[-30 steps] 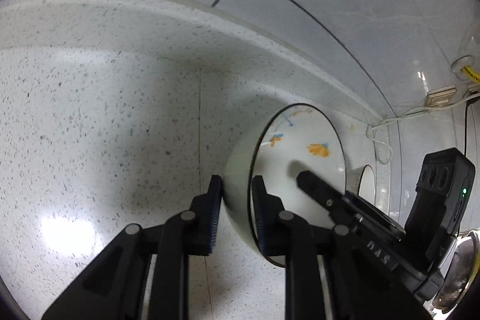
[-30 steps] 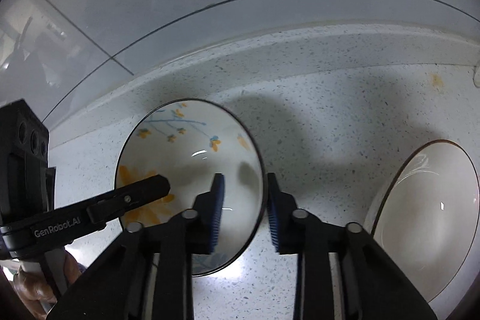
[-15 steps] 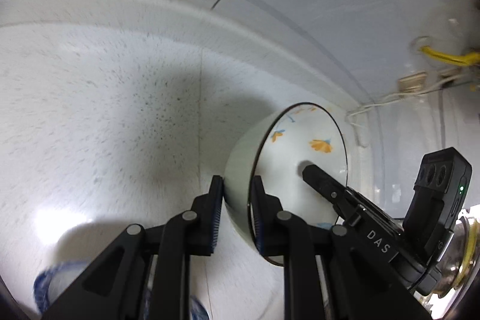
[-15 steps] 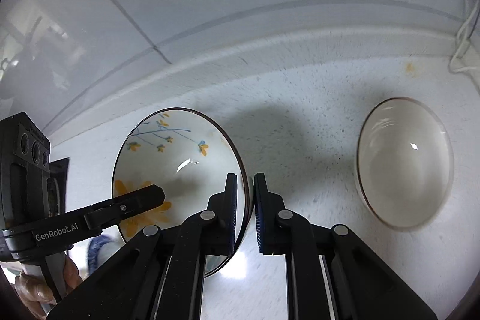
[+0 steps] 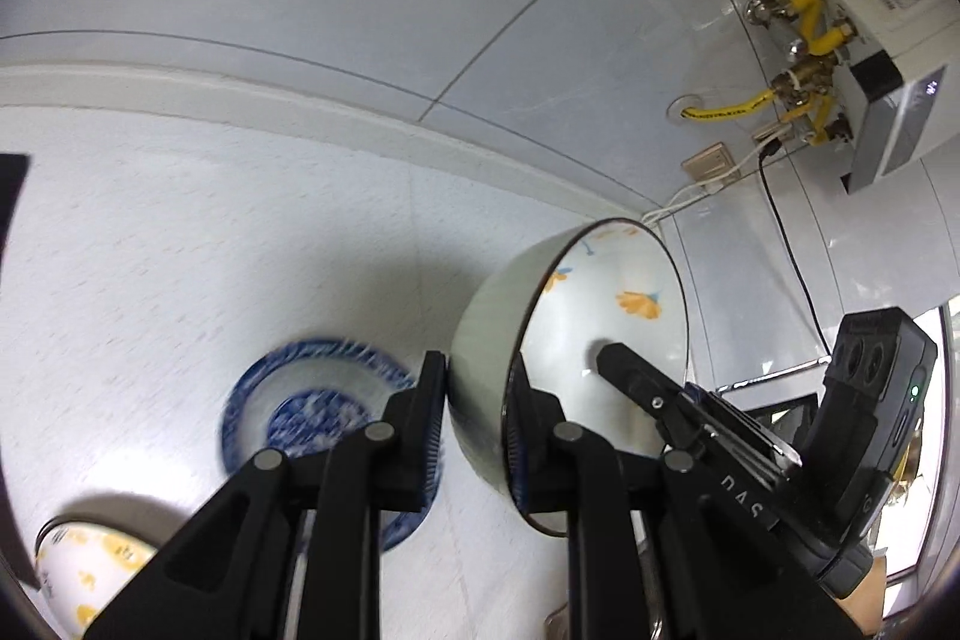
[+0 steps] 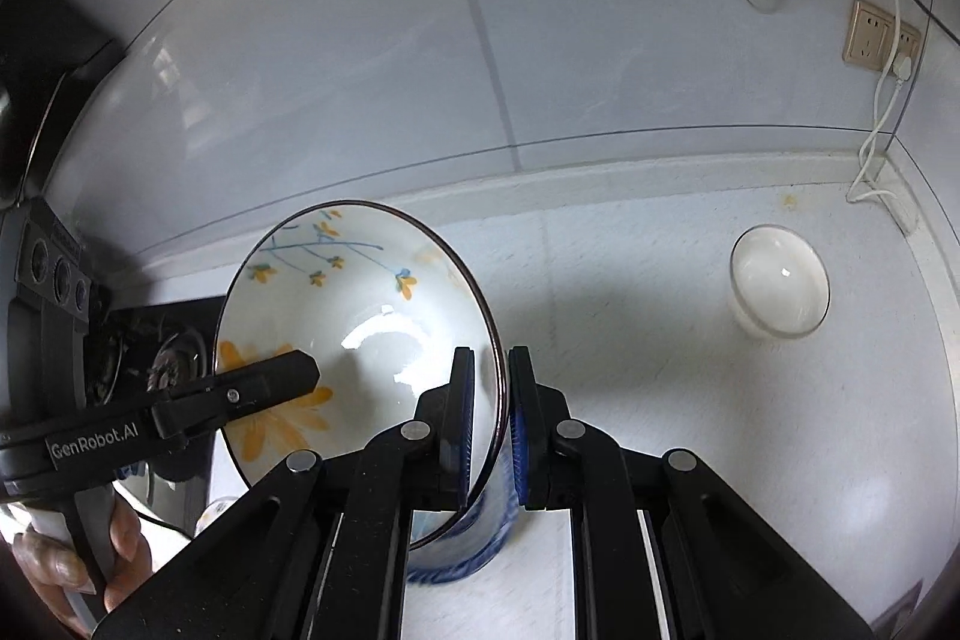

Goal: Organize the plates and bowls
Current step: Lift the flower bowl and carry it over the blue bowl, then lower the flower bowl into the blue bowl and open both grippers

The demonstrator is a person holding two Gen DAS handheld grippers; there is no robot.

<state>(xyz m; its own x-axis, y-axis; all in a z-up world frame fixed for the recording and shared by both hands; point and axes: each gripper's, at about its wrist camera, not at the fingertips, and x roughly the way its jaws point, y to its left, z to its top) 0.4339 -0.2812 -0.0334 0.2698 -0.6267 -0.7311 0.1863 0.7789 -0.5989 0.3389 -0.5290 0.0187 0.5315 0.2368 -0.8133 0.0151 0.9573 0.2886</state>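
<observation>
A white bowl with orange flowers and a dark rim (image 5: 612,292) (image 6: 360,304) hangs tilted above the speckled counter (image 5: 180,250). My left gripper (image 5: 477,376) is shut on its wall, one pad outside and one inside. My right gripper (image 6: 491,370) is shut on the opposite part of the rim. Each gripper shows in the other's view: the right one's inner finger (image 5: 630,376) and the left one's inner finger (image 6: 270,382) both reach into the bowl. Below the bowl lies a blue-and-white plate (image 5: 312,400) (image 6: 480,550).
A bowl with yellow marks (image 5: 90,568) sits at the lower left. A clear glass bowl (image 6: 780,289) stands on the counter near the right corner. A dark stove burner (image 6: 156,340) lies to the left. On the tiled wall are a water heater (image 5: 888,58), a wall socket (image 6: 879,40) and cables.
My right gripper closed on the bowl's rim. Both grippers then rose with the bowl, off the counter. The blue-and-white plate and the yellow-marked bowl came into view below.
</observation>
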